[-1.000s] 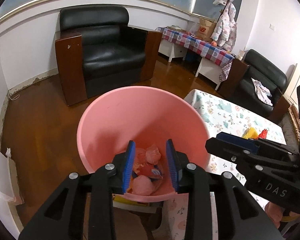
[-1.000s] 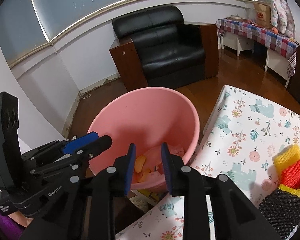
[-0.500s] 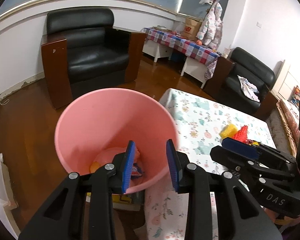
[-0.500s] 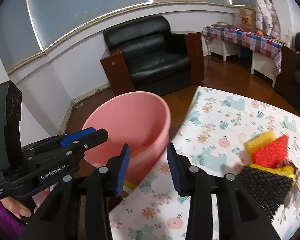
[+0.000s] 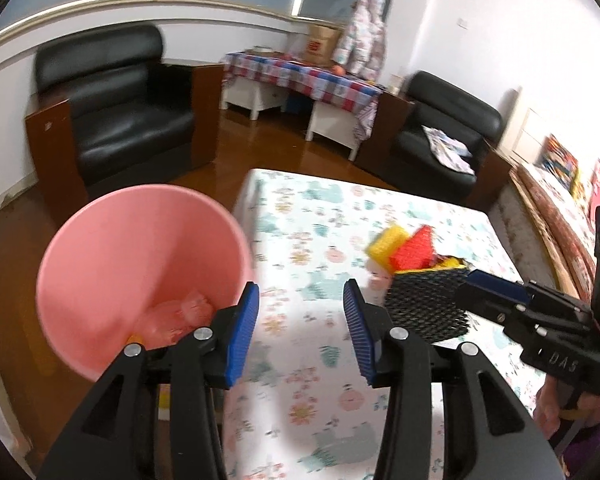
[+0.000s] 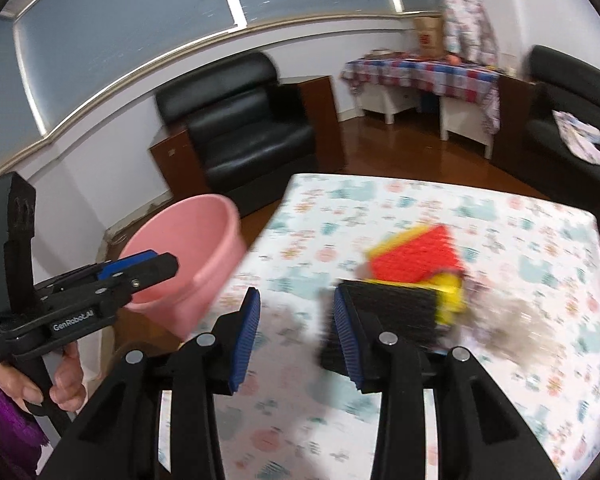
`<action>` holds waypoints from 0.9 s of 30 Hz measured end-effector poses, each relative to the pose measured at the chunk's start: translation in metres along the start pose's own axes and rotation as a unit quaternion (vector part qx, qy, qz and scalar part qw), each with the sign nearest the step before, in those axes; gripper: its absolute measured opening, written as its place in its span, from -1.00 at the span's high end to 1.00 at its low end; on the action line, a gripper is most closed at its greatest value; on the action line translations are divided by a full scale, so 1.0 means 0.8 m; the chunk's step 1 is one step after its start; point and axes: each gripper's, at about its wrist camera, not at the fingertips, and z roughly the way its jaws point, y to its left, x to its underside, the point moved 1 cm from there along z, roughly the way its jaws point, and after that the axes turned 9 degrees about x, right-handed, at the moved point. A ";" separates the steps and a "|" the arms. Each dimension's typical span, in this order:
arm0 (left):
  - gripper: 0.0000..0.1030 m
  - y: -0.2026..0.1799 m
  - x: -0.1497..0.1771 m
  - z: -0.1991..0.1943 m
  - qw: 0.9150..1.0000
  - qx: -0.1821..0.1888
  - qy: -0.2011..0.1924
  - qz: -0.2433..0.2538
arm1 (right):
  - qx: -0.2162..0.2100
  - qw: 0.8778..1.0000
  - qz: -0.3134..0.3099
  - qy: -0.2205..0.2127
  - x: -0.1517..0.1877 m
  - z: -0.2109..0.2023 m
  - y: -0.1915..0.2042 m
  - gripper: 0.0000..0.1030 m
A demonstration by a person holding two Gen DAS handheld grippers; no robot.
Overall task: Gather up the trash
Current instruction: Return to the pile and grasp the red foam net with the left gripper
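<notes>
Both jaws stand apart and empty – the left hand-held gripper (image 5: 300, 328), its jaws just opened wider, over the floral tabletop (image 5: 324, 216), right of the pink bucket (image 5: 140, 264); the right hand-held gripper (image 6: 296, 336), jaws widened too, just near the black, red and yellow foam-net trash (image 6: 412, 280) on the tabletop

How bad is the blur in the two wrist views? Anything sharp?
Left wrist: mild blur on the foam pile and tablecloth; left gripper is sharp. Right wrist: heavier smear on the pile and pink bucket; right gripper is sharp. Fisheye bends the window frame.
</notes>
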 end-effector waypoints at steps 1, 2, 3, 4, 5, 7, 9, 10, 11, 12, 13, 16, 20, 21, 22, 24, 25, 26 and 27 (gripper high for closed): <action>0.14 -0.006 -0.001 0.004 1.000 0.004 0.001 0.007 | 0.006 1.000 0.004 -0.003 0.002 -0.005 -0.010 0.27; 0.14 -0.013 -0.002 0.008 1.000 0.009 0.001 0.016 | 0.013 1.000 0.006 -0.007 0.003 -0.009 -0.019 0.27; 0.14 -0.019 -0.004 0.013 1.000 0.013 0.002 0.024 | 0.024 1.000 0.009 -0.012 0.004 -0.015 -0.030 0.27; 0.14 -0.028 -0.006 0.019 0.999 0.019 0.004 0.034 | 0.031 0.999 0.011 -0.015 0.004 -0.019 -0.039 0.27; 0.14 -0.036 -0.009 0.025 0.999 0.025 0.007 0.042 | 0.037 0.999 0.013 -0.017 0.005 -0.023 -0.049 0.27; 0.14 -0.048 -0.014 0.038 0.998 0.036 0.013 0.057 | 0.053 0.998 0.023 -0.021 0.009 -0.030 -0.073 0.27; 0.14 -0.060 -0.018 0.051 0.996 0.047 0.020 0.074 | 0.062 0.997 0.036 -0.020 0.010 -0.033 -0.096 0.27; 0.14 -0.068 -0.021 0.060 0.995 0.054 0.025 0.083 | 0.068 0.997 0.044 -0.020 0.012 -0.034 -0.107 0.27; 0.14 -0.075 -0.023 0.069 0.994 0.060 0.030 0.091 | 0.072 0.996 0.051 -0.019 0.013 -0.034 -0.117 0.27; 0.14 -0.082 -0.026 0.081 0.992 0.064 0.039 0.101 | 0.075 0.995 0.057 -0.018 0.014 -0.032 -0.124 0.27; 0.14 -0.088 -0.027 0.090 0.991 0.065 0.044 0.109 | 0.078 0.995 0.063 -0.016 0.015 -0.032 -0.132 0.27; 0.14 -0.102 -0.031 0.121 0.987 0.068 0.064 0.133 | 0.085 0.993 0.082 -0.008 0.021 -0.027 -0.158 0.27; 0.14 -0.115 -0.035 0.160 0.982 0.068 0.087 0.151 | 0.089 0.991 0.095 0.004 0.023 -0.013 -0.181 0.27; 0.14 -0.117 -0.037 0.169 0.981 0.066 0.093 0.155 | 0.089 0.991 0.097 0.006 0.024 -0.010 -0.185 0.27; 0.14 -0.118 -0.039 0.179 0.980 0.063 0.098 0.159 | 0.089 0.991 0.099 0.008 0.024 -0.007 -0.188 0.25; 0.14 -0.121 -0.043 0.194 0.979 0.059 0.106 0.163 | 0.086 0.991 0.104 0.010 0.025 -0.002 -0.199 0.18; 0.14 -0.121 -0.044 0.203 0.979 0.056 0.111 0.164 | 0.082 0.991 0.106 0.013 0.024 0.001 -0.202 0.18; 0.14 -0.121 -0.045 0.210 0.978 0.054 0.116 0.164 | 0.079 0.991 0.107 0.016 0.024 0.004 -0.204 0.18; 0.14 -0.120 -0.045 0.218 0.977 0.054 0.124 0.163 | 0.074 0.991 0.107 0.021 0.023 0.009 -0.205 0.18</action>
